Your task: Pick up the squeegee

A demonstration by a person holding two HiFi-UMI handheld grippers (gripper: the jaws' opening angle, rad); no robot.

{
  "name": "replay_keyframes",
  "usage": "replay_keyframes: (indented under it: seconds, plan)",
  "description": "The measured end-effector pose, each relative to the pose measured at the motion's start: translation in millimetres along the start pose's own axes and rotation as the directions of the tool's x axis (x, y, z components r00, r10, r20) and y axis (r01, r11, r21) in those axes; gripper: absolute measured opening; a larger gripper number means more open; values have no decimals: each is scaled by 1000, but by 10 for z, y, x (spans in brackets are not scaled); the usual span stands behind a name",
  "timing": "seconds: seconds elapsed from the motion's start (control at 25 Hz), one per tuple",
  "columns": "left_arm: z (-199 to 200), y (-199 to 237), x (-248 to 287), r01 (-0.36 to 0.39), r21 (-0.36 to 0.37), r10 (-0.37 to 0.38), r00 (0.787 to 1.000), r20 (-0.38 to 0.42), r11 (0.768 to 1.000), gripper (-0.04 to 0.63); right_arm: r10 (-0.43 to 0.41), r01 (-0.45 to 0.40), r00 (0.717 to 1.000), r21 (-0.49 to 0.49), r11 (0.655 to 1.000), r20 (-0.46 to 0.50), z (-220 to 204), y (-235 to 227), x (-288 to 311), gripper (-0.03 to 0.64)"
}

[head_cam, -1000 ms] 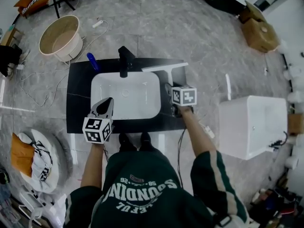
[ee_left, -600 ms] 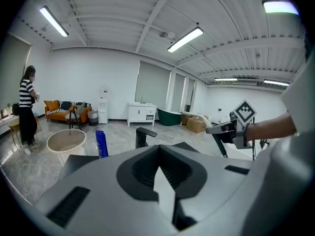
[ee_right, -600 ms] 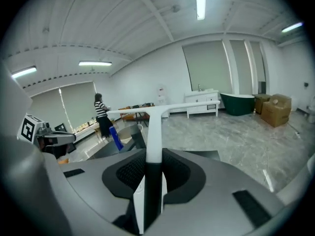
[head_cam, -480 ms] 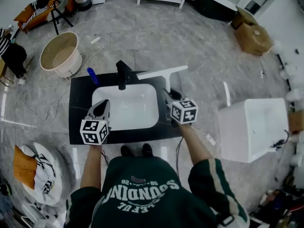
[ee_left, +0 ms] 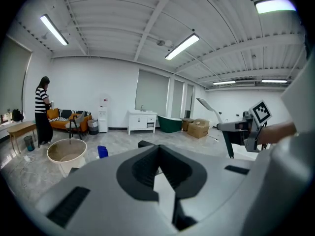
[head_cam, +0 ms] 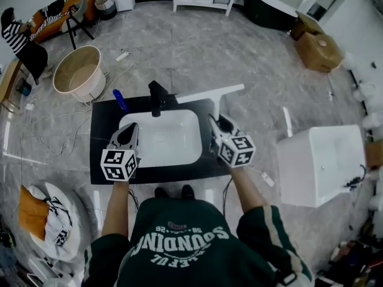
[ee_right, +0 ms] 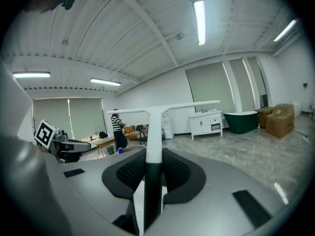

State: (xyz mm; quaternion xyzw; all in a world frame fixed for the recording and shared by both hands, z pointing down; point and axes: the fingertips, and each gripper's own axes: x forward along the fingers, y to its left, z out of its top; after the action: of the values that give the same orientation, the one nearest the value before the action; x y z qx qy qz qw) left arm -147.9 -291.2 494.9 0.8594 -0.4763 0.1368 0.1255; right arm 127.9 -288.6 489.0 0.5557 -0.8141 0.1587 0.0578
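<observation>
The squeegee is white with a dark lower handle. It is off the counter, its blade across the sink's far right corner. My right gripper is shut on the handle. In the right gripper view the squeegee stands upright between the jaws, blade level on top. My left gripper hovers over the sink's left rim, shut and holding nothing. In the left gripper view the left gripper points across the room, with the squeegee at the right.
A white basin sits in a black counter with a black faucet and a blue object behind. A round tub and cables lie on the floor at left, a white box at right. A person stands far off.
Both grippers have risen. The right one has tilted up and carried the squeegee off the counter, its blade now higher and farther right. The left gripper stays shut.
</observation>
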Motion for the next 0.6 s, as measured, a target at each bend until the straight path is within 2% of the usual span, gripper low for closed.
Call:
replay_keyframes:
  seconds: [0.6]
  plan:
    - [3,70,-17,-10,-2,10,1000,19,1000,2,-36,36,999,18,999,16,-171,-8,-63,87]
